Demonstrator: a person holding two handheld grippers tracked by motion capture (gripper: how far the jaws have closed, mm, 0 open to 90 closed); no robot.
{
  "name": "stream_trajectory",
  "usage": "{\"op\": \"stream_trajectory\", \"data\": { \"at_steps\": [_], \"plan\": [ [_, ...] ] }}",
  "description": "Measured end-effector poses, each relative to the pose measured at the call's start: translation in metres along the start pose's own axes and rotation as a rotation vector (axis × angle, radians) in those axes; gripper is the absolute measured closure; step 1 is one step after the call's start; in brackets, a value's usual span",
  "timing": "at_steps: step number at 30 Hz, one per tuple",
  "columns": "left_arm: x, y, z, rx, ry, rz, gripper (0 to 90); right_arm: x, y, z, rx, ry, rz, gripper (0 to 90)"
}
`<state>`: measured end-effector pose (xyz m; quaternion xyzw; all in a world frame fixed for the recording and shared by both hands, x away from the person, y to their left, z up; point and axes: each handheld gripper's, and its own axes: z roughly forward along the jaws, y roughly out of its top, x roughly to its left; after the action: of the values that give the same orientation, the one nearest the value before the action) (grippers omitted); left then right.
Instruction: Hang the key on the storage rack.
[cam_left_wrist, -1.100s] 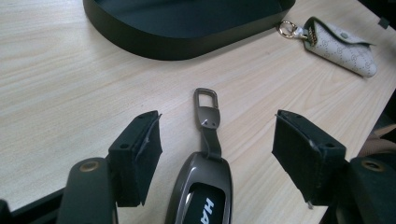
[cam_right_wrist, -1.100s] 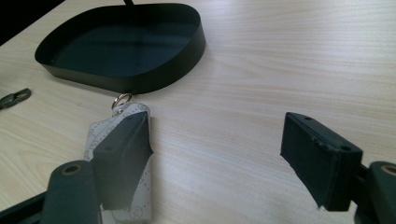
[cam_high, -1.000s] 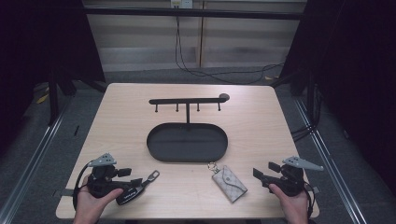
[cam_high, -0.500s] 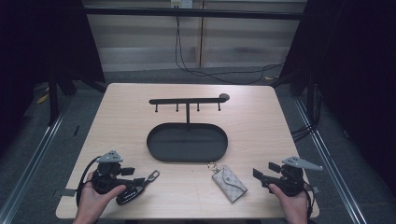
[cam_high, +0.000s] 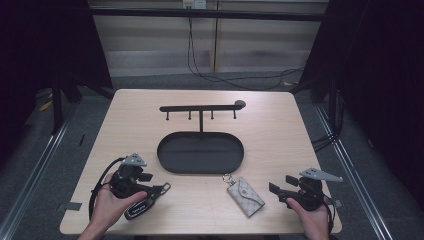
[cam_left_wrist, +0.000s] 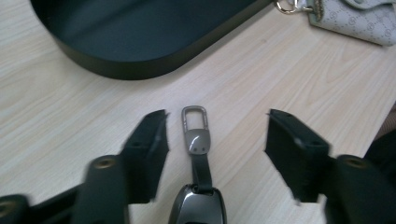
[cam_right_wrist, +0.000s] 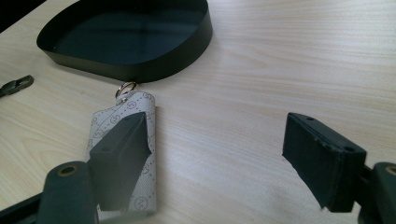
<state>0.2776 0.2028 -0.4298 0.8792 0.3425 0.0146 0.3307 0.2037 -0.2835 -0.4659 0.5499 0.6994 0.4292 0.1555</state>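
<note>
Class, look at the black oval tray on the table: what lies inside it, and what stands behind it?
The black oval tray holds nothing on its visible floor. Behind it a black hook rack rises on a post; whether the post's foot joins the tray cannot be told.

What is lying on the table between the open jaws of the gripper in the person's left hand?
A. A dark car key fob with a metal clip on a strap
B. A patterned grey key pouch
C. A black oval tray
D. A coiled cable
A: in the left gripper view the car key fob with its metal clip lies on the table between the open jaws of the left gripper.
</note>
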Motion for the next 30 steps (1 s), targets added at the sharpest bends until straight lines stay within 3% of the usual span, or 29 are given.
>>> {"op": "stream_trajectory", "data": {
  "at_steps": [1,8,11,12,17,21,30],
  "plan": [
    [0.0,0.002,0.002,0.021,-0.009,-0.006,48.0,0.0,0.0,0.0,0.0,0.001,-0.001,22.6],
    [0.002,0.013,0.011,0.107,0.036,0.013,47.7,0.001,0.0,0.001,0.008,0.006,-0.004,22.6],
    [0.004,0.016,0.015,0.136,0.029,0.005,49.6,0.001,0.0,0.001,0.007,0.005,-0.004,22.6],
    [0.004,0.017,0.021,0.179,0.051,0.011,49.7,0.001,0.0,0.001,0.01,0.005,-0.004,22.6],
    [0.002,0.021,0.034,0.26,0.06,0.01,50.4,0.001,0.0,0.002,0.017,0.007,-0.007,22.6],
    [0.0,0.025,0.04,0.282,0.079,0.02,50.3,0.002,0.0,0.003,0.021,0.004,-0.014,22.6],
    [0.002,0.028,0.05,0.338,0.068,0.013,54.1,0.002,0.0,0.004,0.027,0.004,-0.015,22.6]
  ]
}}
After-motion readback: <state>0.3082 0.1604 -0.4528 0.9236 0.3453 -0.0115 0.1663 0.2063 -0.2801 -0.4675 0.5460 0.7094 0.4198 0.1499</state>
